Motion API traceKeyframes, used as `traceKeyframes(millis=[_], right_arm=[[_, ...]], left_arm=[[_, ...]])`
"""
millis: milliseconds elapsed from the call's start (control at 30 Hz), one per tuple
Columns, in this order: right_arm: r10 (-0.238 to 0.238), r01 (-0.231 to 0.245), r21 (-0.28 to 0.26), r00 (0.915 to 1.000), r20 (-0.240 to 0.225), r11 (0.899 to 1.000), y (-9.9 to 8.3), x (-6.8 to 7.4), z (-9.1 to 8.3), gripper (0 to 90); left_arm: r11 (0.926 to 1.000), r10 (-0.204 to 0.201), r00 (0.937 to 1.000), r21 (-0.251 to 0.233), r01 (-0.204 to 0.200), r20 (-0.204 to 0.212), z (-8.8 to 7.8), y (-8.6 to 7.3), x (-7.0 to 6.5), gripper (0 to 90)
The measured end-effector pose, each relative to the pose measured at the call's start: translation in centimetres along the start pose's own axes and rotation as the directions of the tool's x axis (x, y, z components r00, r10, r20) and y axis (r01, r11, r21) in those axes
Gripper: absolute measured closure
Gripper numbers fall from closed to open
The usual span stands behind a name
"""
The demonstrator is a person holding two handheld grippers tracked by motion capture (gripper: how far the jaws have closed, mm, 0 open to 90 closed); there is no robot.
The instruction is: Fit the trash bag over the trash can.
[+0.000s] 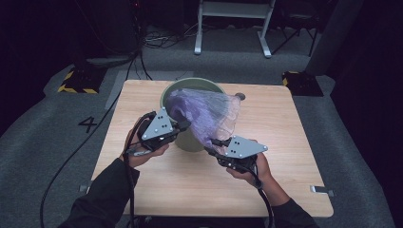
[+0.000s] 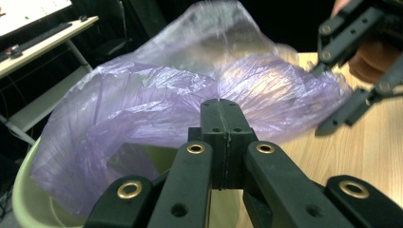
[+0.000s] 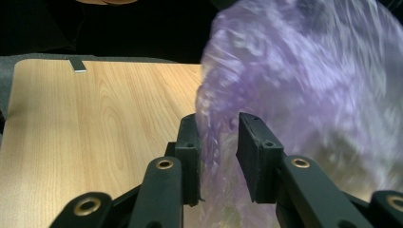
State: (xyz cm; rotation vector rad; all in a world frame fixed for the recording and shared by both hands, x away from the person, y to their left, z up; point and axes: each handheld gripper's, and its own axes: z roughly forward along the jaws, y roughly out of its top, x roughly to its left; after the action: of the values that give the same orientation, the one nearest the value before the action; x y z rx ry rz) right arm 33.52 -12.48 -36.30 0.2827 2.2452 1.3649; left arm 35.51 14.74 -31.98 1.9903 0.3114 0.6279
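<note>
Floor mark "4"; purple bag unlabelled.

- The purple bag is blurred in the right gripper view and runs off its top and right edges.
- The bag hides most of the green bin.
- The counter's near edge is cut off.

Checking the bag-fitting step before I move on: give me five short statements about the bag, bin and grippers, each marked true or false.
1. The purple bag hangs over the green bin. True.
2. The left gripper is wide open. False: its jaws are shut, seemingly on the bag.
3. The right gripper has bag film between parted jaws. True.
4. The bin lies tipped over. False: it stands upright.
5. The table is white. False: it is light wood.
</note>
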Motion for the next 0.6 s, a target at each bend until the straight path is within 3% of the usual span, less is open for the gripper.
traceKeyframes(millis=[67, 367, 600], right_arm=[[0.003, -0.003, 0.007, 1.0000, 0.002, 1.000, -0.1, 0.0, 0.0, 60.2], [0.049, -0.049, -0.011, 0.9987, 0.014, 0.999, -1.3, -0.4, -2.3, 40.7], [0.095, -0.093, -0.040, 0.9939, 0.057, 0.995, -1.6, -1.2, -4.3, 40.5]], left_arm=[[1.0000, 0.005, 1.0000, 0.000, -0.005, -0.003, -0.2, -0.3, 0.0, 89.9], [0.9996, -0.013, 0.9998, -0.026, 0.013, -0.012, -1.6, -1.8, 0.2, 90.0], [0.9983, -0.056, 0.9982, -0.019, 0.055, -0.024, -1.8, -3.5, 0.6, 90.0]])
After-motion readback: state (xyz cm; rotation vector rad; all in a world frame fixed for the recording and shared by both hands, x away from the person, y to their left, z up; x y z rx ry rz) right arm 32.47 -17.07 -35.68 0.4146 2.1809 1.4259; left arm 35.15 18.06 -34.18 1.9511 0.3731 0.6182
